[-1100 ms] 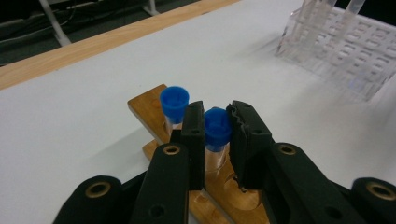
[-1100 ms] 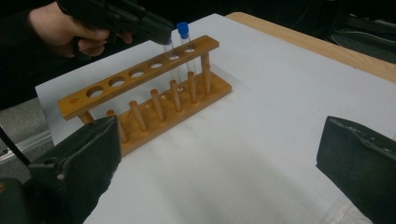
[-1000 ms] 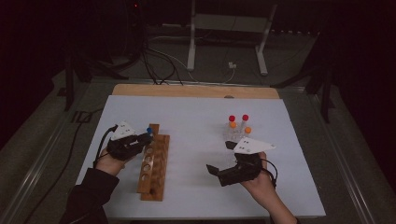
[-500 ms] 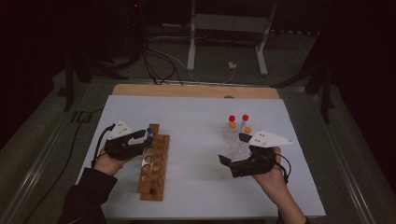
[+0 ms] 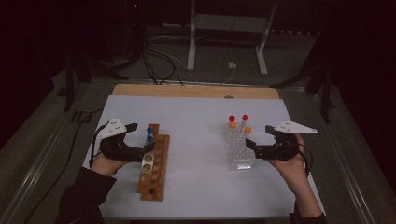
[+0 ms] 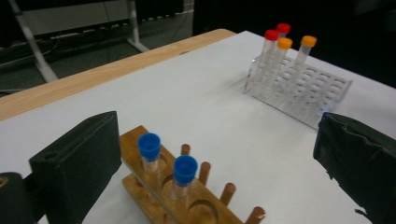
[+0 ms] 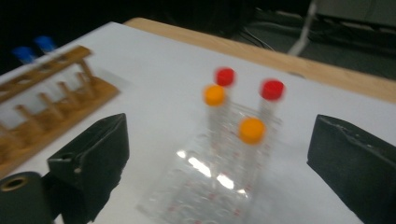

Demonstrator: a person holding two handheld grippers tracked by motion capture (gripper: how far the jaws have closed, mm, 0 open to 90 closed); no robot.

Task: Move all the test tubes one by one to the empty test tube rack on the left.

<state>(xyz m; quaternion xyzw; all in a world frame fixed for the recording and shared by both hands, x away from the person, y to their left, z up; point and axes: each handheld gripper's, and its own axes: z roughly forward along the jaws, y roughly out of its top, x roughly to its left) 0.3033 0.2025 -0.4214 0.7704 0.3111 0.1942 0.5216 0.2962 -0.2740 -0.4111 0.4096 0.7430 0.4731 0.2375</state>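
At nine o'clock on the bench [image 5: 196,112], the left gripper [image 5: 140,140] lies level beside the wooden rack [image 5: 154,163], its fingers just spread, nothing between them; two blue-capped tubes [image 6: 149,151] stand in that rack. At three o'clock, the right gripper [image 5: 257,140], fingers wide and closing slightly, points at the clear rack [image 5: 238,149] of red- and orange-capped tubes [image 7: 252,130].

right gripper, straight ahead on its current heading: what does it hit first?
Most likely the orange-capped tube nearest it in the clear plastic rack. The right gripper is open and aimed there; depth is unclear, so the rack's edge could come first.
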